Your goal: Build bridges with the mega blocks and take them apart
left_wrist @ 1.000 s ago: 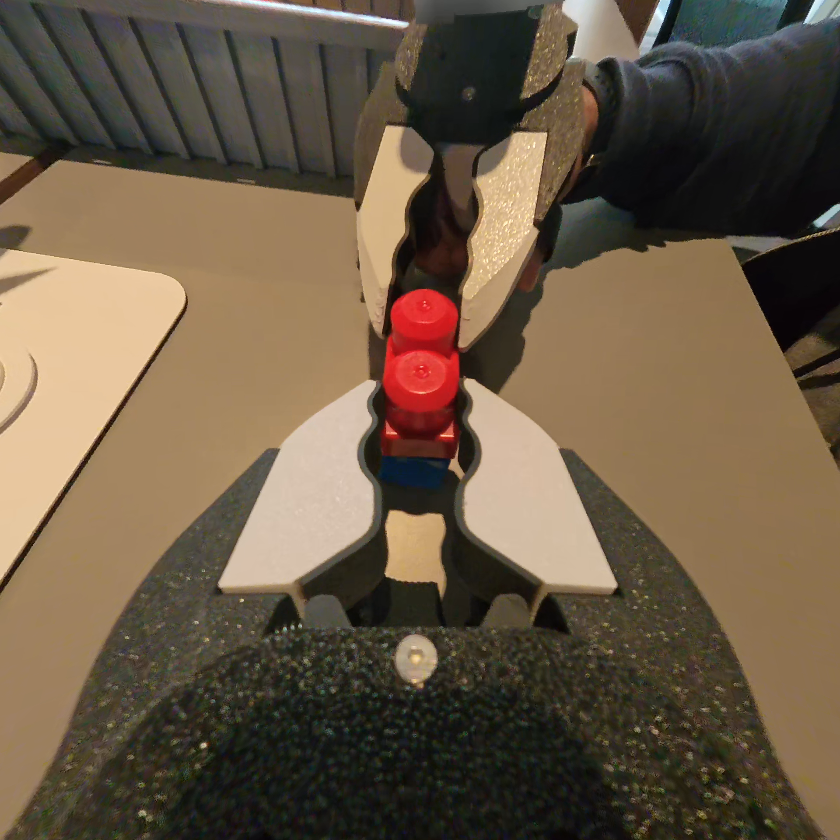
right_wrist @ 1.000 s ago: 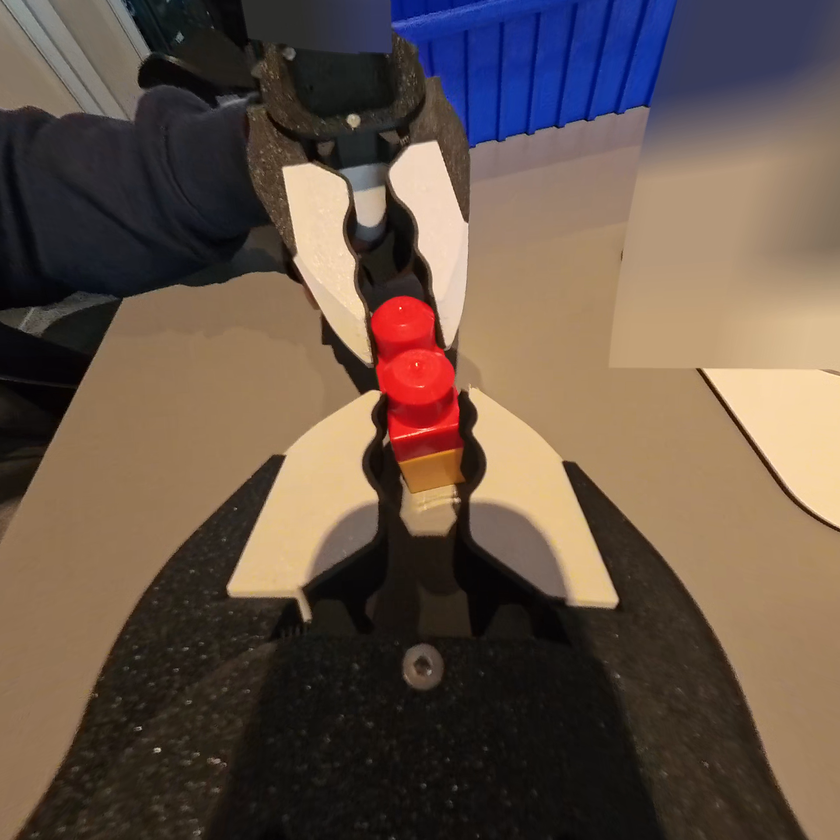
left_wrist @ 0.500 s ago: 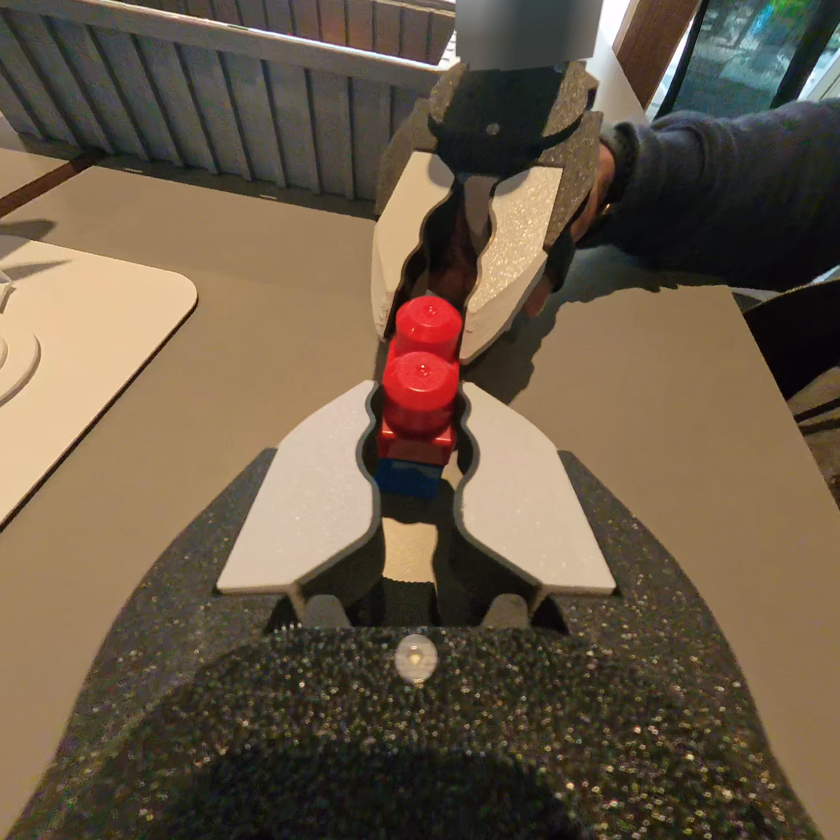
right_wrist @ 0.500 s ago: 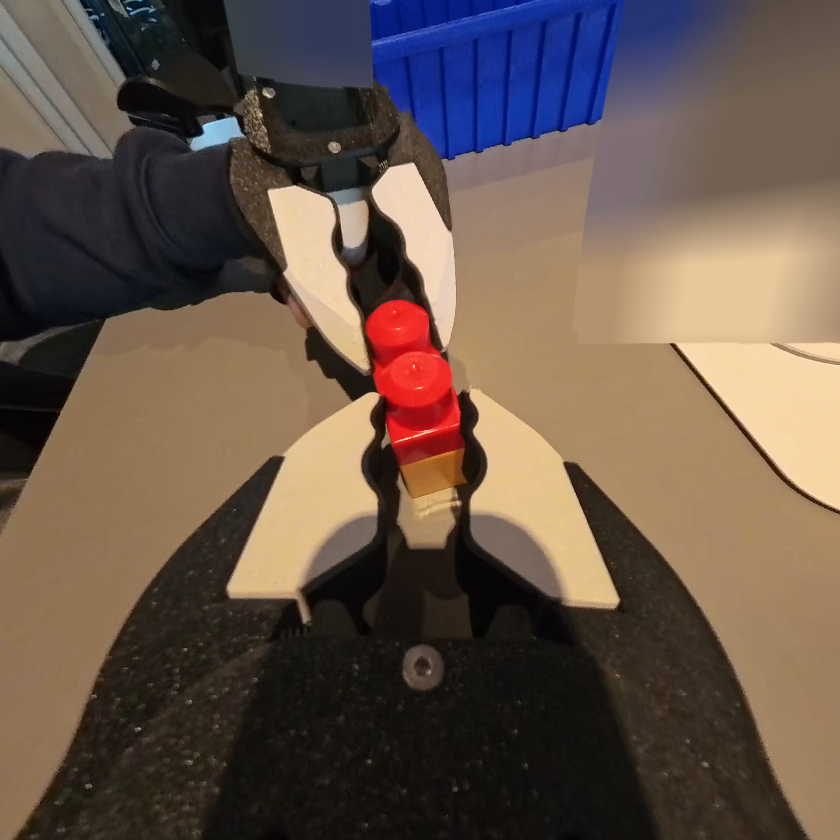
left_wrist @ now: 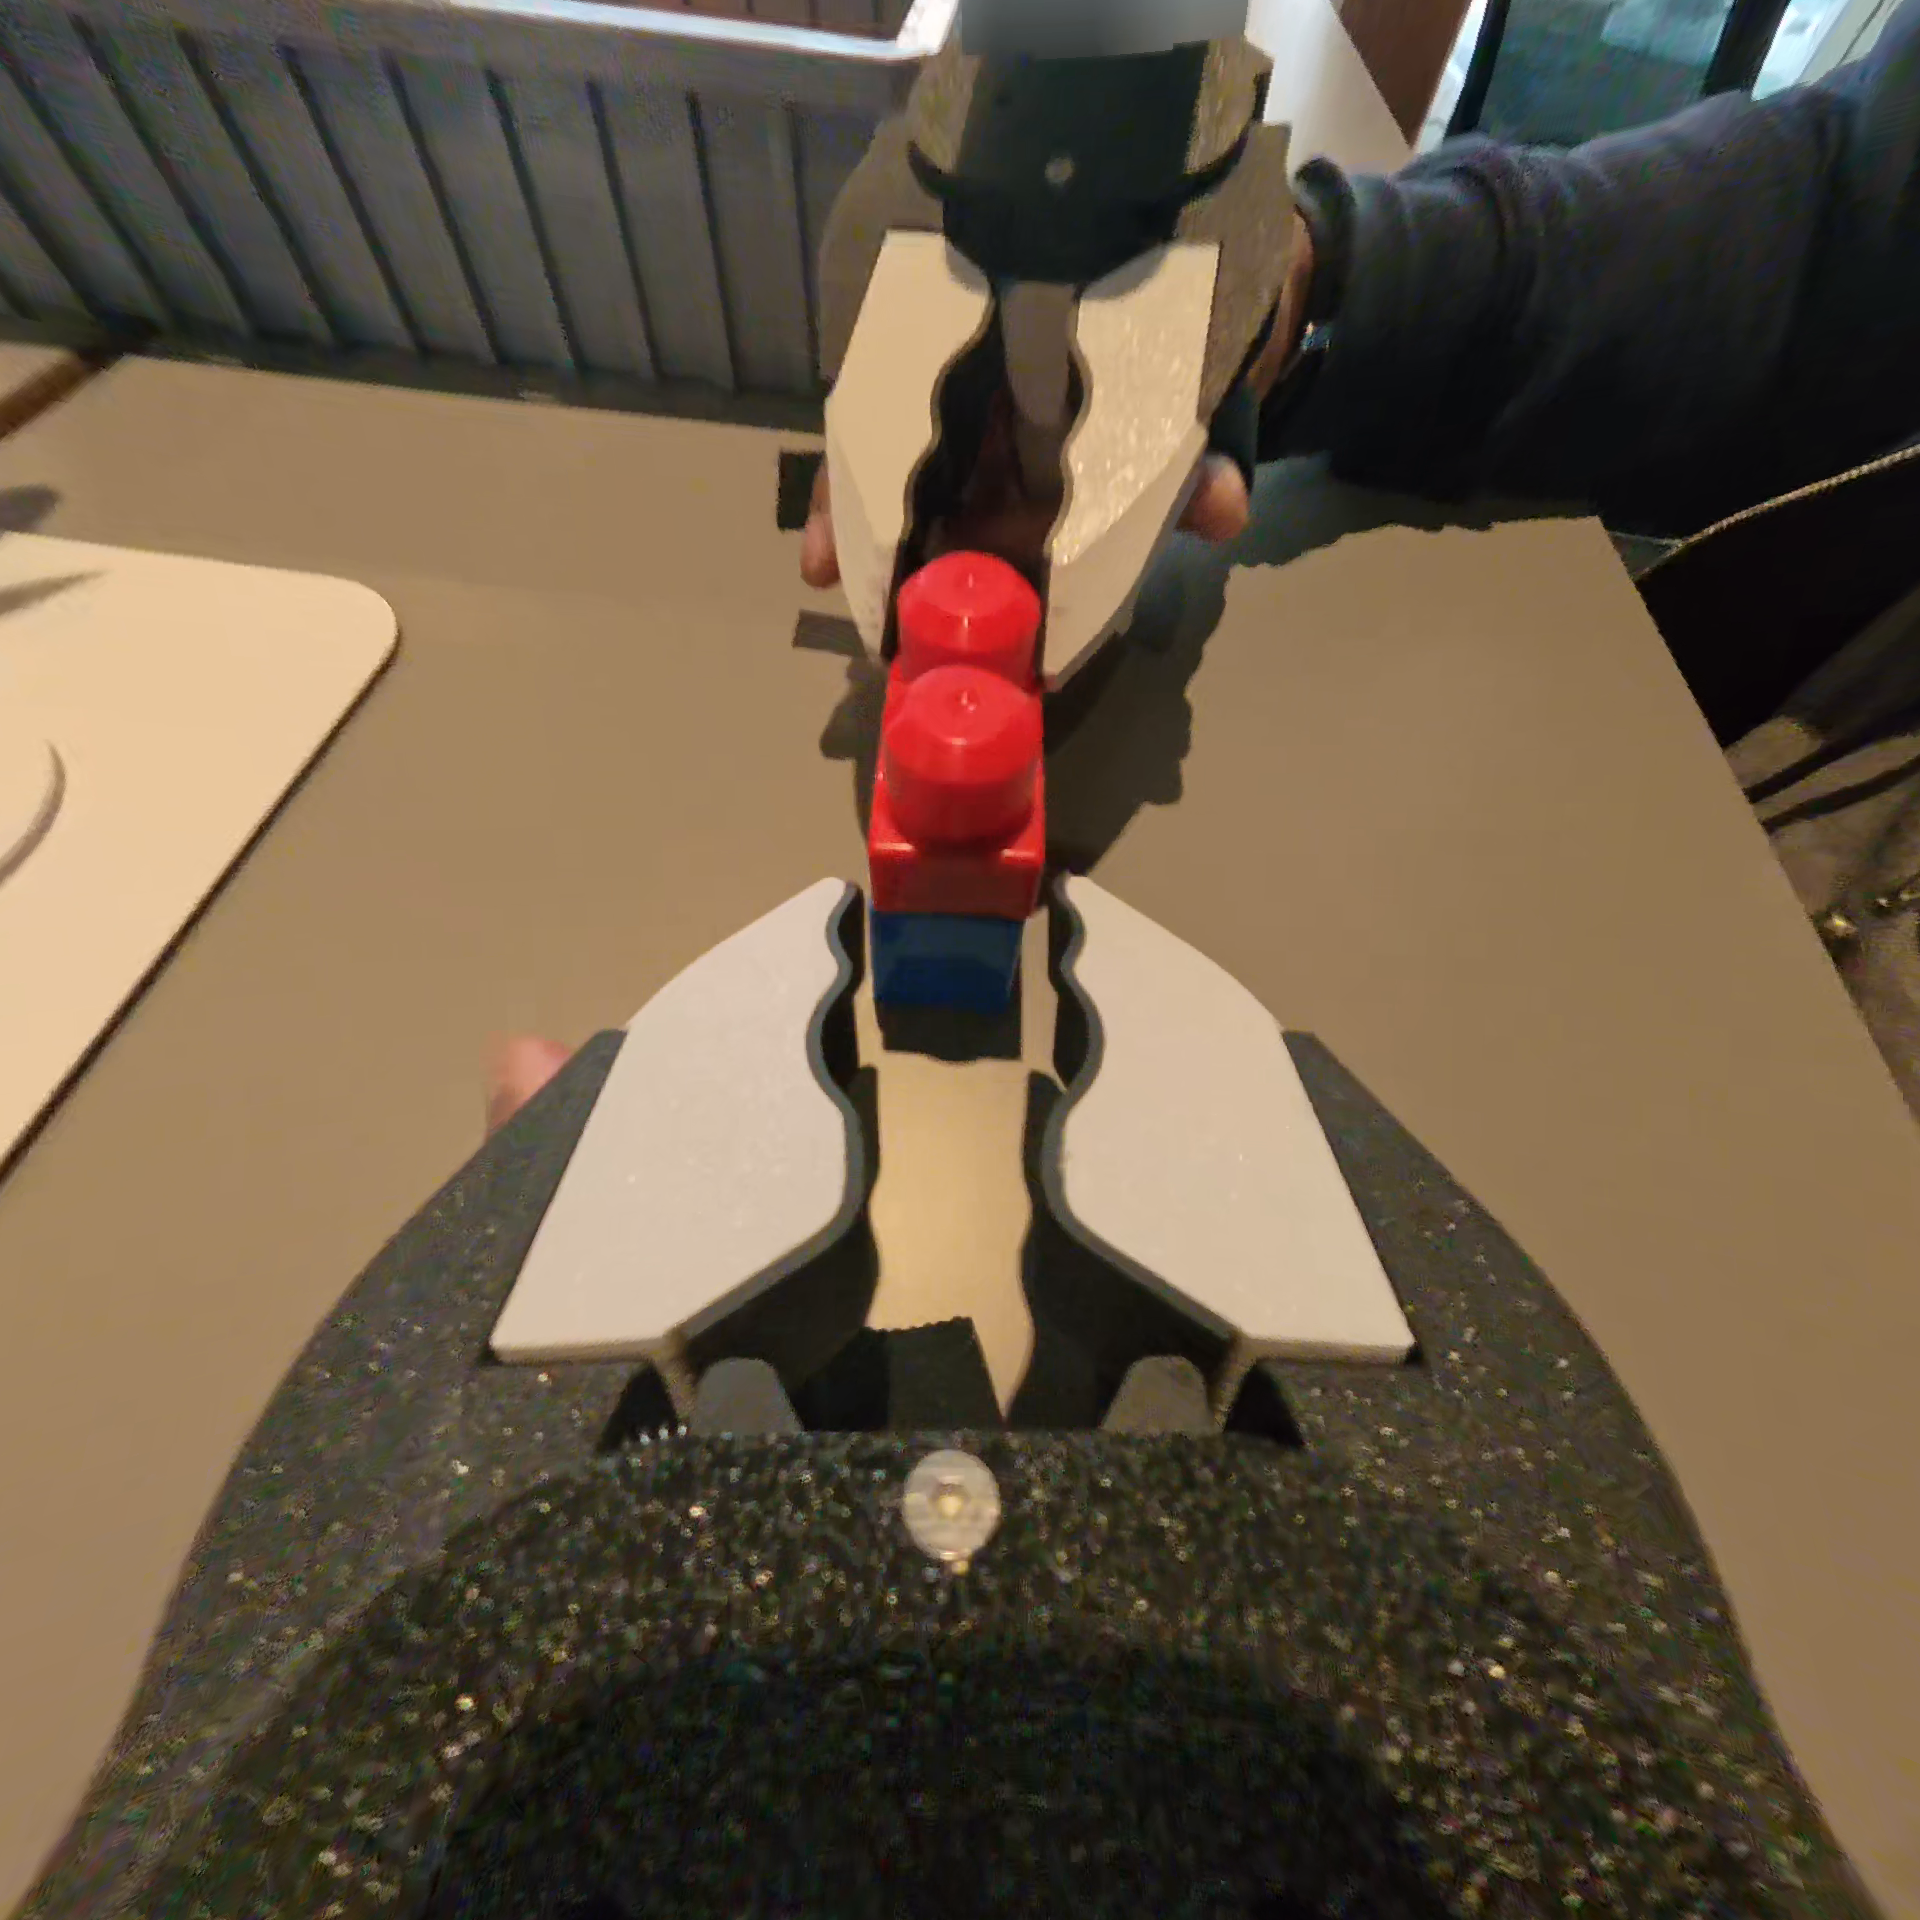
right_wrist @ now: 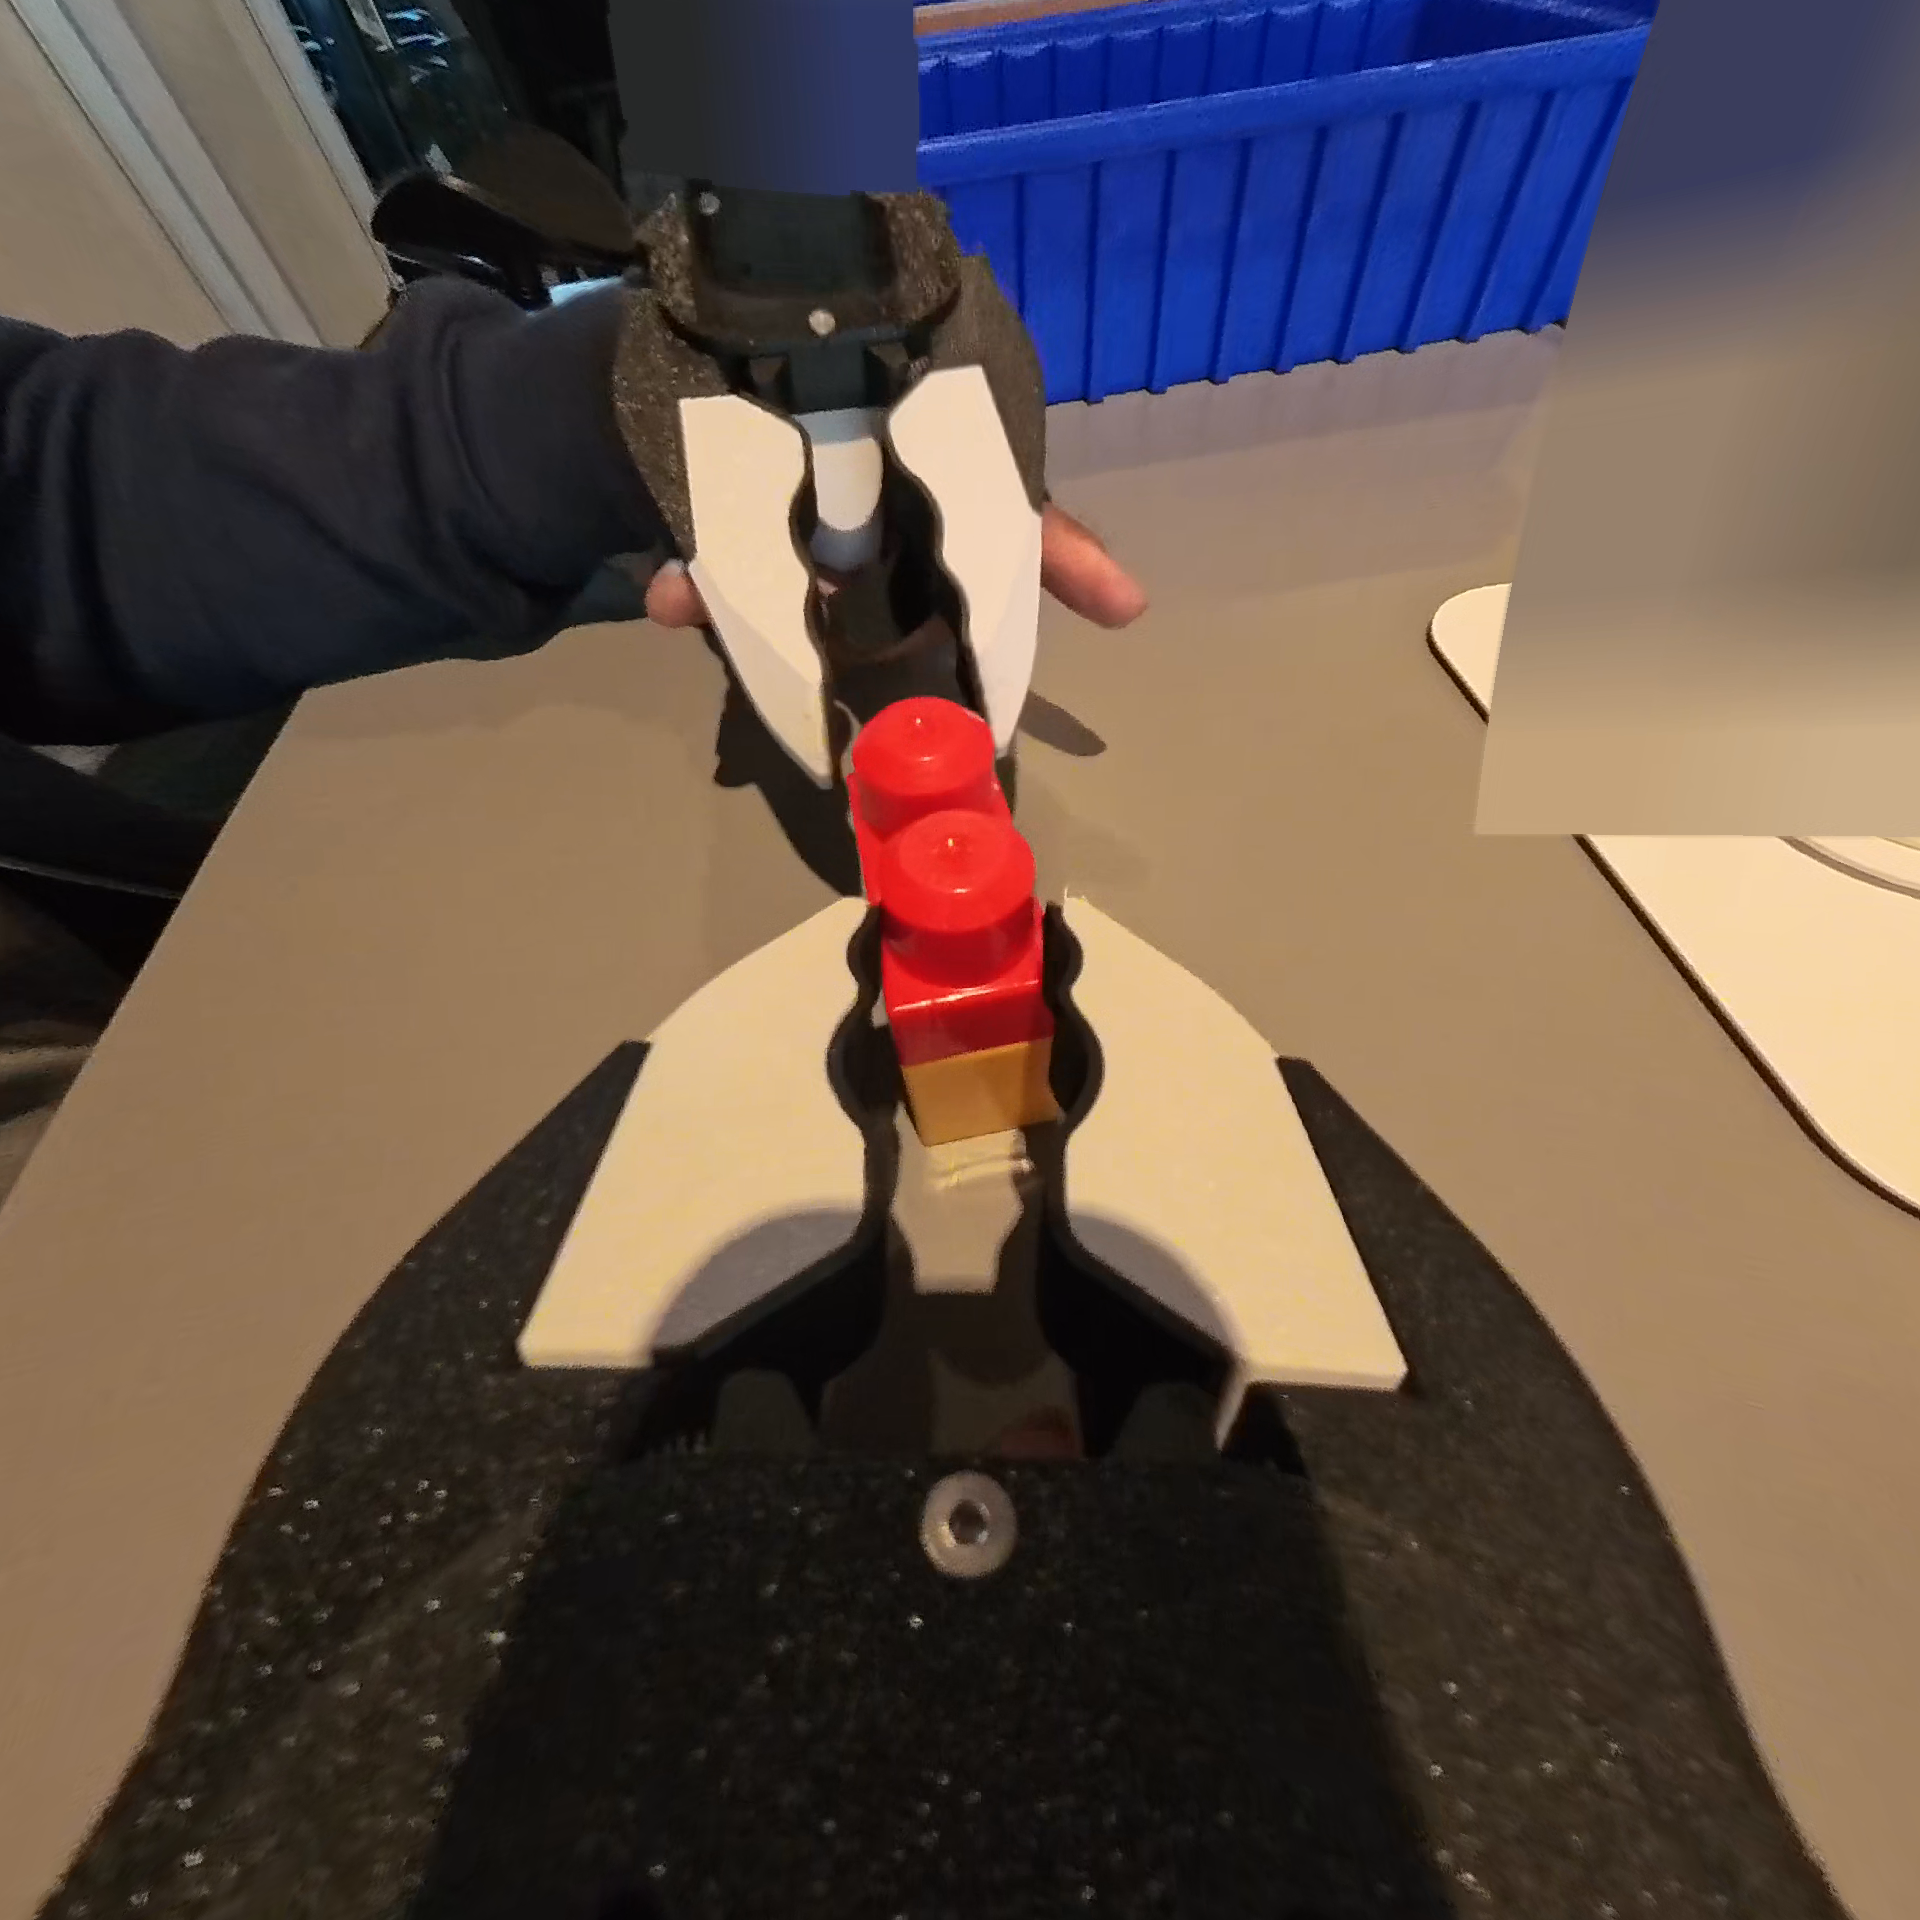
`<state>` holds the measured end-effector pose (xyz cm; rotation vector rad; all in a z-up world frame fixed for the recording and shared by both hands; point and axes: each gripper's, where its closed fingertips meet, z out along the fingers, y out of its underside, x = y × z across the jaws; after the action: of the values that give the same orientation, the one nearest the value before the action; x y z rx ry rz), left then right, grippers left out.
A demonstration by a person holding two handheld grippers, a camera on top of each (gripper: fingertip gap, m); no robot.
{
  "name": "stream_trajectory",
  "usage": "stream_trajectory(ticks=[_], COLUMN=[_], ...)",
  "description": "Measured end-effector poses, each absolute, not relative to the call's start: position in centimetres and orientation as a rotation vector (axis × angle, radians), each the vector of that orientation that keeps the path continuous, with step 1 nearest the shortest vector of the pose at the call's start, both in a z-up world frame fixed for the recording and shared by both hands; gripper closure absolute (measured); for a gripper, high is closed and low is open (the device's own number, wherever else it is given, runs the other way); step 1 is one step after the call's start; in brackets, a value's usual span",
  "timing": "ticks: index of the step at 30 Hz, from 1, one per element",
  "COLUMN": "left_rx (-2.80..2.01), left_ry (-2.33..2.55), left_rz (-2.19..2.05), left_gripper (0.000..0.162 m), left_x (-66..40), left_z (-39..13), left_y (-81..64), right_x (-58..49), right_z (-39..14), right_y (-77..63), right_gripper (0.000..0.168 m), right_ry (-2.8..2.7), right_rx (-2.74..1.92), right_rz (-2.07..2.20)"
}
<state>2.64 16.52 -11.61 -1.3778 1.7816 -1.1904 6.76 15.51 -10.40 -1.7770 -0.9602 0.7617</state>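
A small bridge stands on the grey table [left_wrist: 1351, 935]. A red two-stud block [left_wrist: 956, 821] lies across a blue block [left_wrist: 940, 956] at my left end and a yellow block [right_wrist: 977, 1091] at my right end. My left gripper [left_wrist: 951, 894] is open, its tips just flanking the blue block with a gap on each side. It also shows in the right wrist view [right_wrist: 912, 758]. My right gripper [right_wrist: 961, 914] is shut on the red block [right_wrist: 961, 966] above the yellow one. It also shows in the left wrist view [left_wrist: 971, 665].
A white mat [left_wrist: 156, 727] lies on the table beside the bridge and also shows in the right wrist view [right_wrist: 1766, 1039]. A blue ribbed crate [right_wrist: 1247, 208] and a grey slatted bin [left_wrist: 416, 208] stand at opposite table ends. Dark sleeves [left_wrist: 1558, 312] reach in.
My left gripper has let go of the red block and drawn back, so its tips now sit beside the blue block. My right gripper keeps its hold.
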Motion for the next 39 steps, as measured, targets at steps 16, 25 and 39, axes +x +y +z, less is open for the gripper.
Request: stream_trajectory(ticks=[16,25,39], left_rx=[-1.457,-1.605,-1.695], left_ry=[1.983,1.865,1.785], left_rz=[-0.744,-0.722,-0.716], left_gripper=[0.125,0.126,0.126], left_x=[4.1,4.3,4.5], left_z=[-16.0,-16.0,-16.1], left_y=[16.9,17.3,17.3], right_x=[6.5,6.7,6.9], right_z=[-10.7,-10.8,-10.7], right_y=[15.5,16.0,16.4], right_gripper=[0.135,0.135,0.133], right_ry=[-0.965,-0.905,-0.856], right_rx=[-1.814,-1.844,-1.854], right_rz=[0.791,0.748,0.747])
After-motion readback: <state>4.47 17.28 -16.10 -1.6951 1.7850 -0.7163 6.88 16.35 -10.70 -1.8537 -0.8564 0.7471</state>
